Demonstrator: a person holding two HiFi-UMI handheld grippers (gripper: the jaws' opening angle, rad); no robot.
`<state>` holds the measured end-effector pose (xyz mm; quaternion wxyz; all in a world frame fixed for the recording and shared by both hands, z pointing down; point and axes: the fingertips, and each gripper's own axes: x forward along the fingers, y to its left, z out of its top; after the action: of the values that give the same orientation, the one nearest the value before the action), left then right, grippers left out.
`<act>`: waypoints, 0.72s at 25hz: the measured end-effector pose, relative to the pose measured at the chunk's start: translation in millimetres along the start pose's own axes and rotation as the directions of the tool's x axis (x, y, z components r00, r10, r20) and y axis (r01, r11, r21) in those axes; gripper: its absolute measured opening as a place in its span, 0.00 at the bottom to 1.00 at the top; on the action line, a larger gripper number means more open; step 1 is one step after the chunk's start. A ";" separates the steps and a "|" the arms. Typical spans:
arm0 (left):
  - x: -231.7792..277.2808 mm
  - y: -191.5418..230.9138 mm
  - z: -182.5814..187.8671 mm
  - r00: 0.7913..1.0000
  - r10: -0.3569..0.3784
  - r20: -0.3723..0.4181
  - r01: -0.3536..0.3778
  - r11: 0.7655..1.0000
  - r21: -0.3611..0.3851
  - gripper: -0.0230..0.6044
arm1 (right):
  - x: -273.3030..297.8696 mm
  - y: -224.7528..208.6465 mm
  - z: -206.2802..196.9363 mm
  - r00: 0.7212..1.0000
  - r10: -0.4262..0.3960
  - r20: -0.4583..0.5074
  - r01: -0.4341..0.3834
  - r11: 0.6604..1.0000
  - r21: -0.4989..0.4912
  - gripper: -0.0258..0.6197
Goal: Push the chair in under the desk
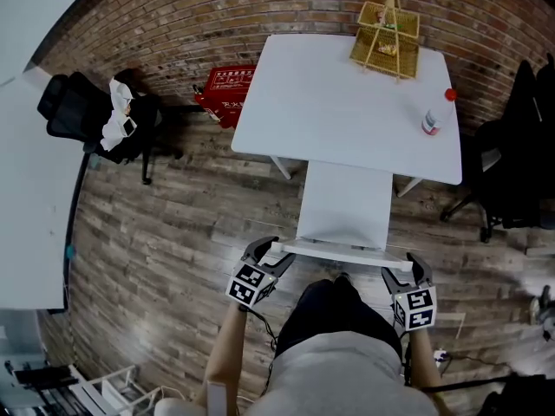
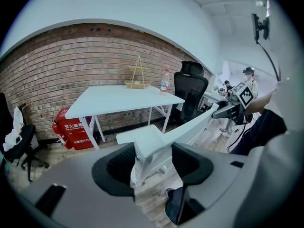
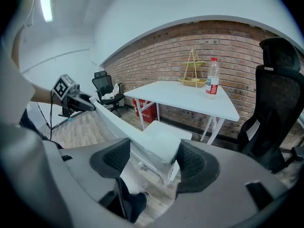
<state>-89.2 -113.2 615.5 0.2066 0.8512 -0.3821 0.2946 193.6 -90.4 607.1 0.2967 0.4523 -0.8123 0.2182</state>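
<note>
A white chair stands in front of the white desk (image 1: 347,94), its seat (image 1: 342,202) partly under the desk's near edge. Its top back rail (image 1: 338,254) runs across just ahead of me. My left gripper (image 1: 270,254) is closed on the rail's left end, and my right gripper (image 1: 403,269) on its right end. In the left gripper view the rail end (image 2: 151,151) sits between the dark pads (image 2: 118,167). The right gripper view shows the other rail end (image 3: 154,148) filling the gap between its pads (image 3: 192,160).
On the desk are a wire basket (image 1: 386,29) and a bottle (image 1: 431,121). A red box (image 1: 227,89) sits by the brick wall. Black office chairs stand at the left (image 1: 95,115) and right (image 1: 512,172). Another white table (image 1: 26,189) lies along the left.
</note>
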 end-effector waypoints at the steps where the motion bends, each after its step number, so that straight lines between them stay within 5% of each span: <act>1: 0.5 -0.1 0.5 1.000 0.001 0.001 -0.001 1.000 -0.003 0.43 | 0.3 -1.3 0.8 1.000 -0.002 0.002 0.002 1.000 -0.001 0.52; 18: 15.7 17.4 17.4 1.000 -0.010 -0.010 0.010 1.000 -0.008 0.43 | 18.4 -17.5 21.7 1.000 0.002 -0.015 -0.002 1.000 -0.010 0.52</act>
<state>-88.3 -142.4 615.1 0.2133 0.8509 -0.3779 0.2961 195.0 -123.7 605.3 0.3047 0.4483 -0.8116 0.2180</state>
